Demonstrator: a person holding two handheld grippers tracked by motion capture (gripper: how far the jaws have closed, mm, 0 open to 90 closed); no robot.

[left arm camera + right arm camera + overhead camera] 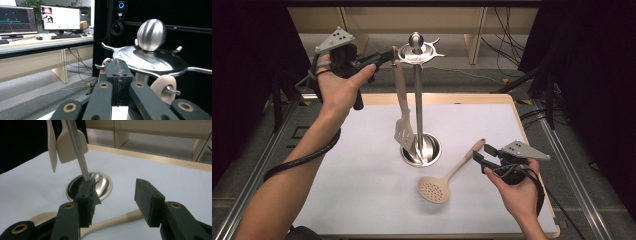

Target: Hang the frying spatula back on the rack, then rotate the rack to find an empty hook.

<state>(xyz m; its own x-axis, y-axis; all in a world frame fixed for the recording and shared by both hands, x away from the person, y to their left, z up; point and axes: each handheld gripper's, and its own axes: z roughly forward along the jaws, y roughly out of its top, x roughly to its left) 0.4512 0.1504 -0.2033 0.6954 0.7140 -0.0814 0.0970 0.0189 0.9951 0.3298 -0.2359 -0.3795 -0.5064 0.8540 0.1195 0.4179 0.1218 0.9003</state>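
Observation:
A steel utensil stand [418, 100] rises mid-table, with hooks around its top disc [150, 58]. My left gripper [391, 54] is up at that disc, shut on the top of a beige slotted spatula [402, 112] that hangs beside the pole. In the left gripper view its jaws [117, 66] are together, the handle end [103, 65] by a hook; another beige handle ring [162, 86] sits on a hook. A beige slotted spoon [434, 189] lies on the mat. My right gripper [480, 159] stands open over the spoon handle [112, 221].
The stand's round base [90, 186] sits on the white mat [362, 190], which has a wooden rim [532, 130]. Two pale utensil blades [71, 145] hang by the pole. A desk with monitors [60, 17] lies beyond the table.

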